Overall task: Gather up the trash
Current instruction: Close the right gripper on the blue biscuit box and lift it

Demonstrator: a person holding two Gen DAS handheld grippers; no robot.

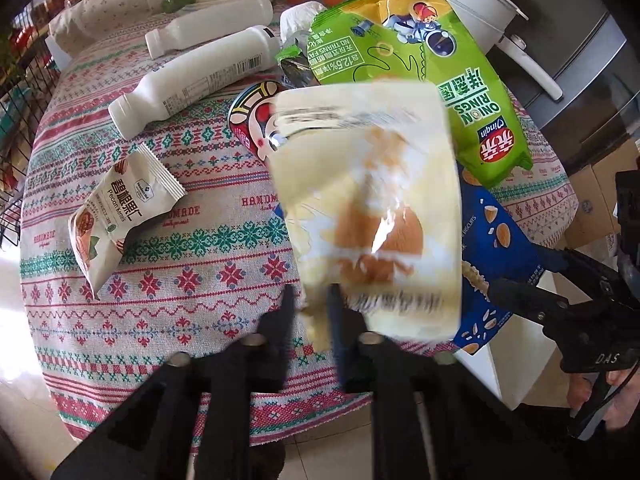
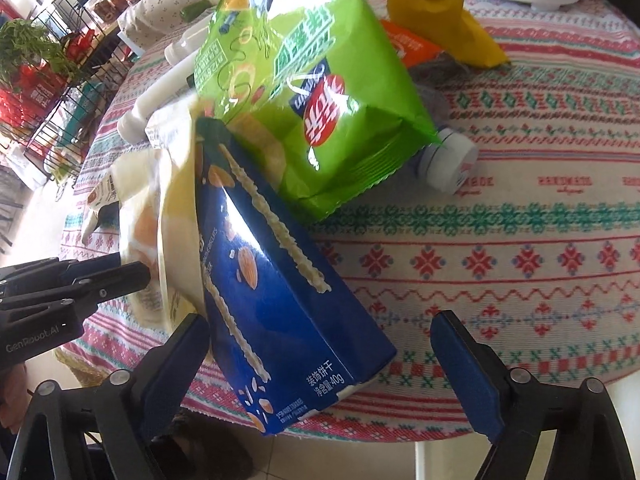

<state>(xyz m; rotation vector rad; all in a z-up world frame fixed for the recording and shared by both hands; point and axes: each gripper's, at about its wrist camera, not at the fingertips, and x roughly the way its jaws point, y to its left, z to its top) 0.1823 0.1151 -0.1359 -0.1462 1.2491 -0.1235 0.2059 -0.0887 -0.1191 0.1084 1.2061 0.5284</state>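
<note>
My left gripper (image 1: 310, 300) is shut on the bottom edge of a pale yellow bread wrapper (image 1: 372, 204) and holds it up above the table; the wrapper is motion-blurred. It also shows at the left of the right wrist view (image 2: 176, 184). My right gripper (image 2: 320, 340) is open, its blue fingers either side of a blue biscuit box (image 2: 280, 292) that overhangs the table's edge. A green onion-rings bag (image 2: 304, 80) leans over the box. The left gripper (image 2: 132, 276) shows at the left, and the right gripper's fingertips (image 1: 504, 284) in the left wrist view.
On the patterned tablecloth (image 1: 180, 280) lie two white bottles (image 1: 192, 80), a pecan packet (image 1: 116, 216), a red can (image 1: 256, 116), a yellow paper bag (image 2: 444, 16), an orange packet (image 2: 412, 44) and a small capped bottle (image 2: 452, 160). A wire rack (image 2: 60, 92) stands left.
</note>
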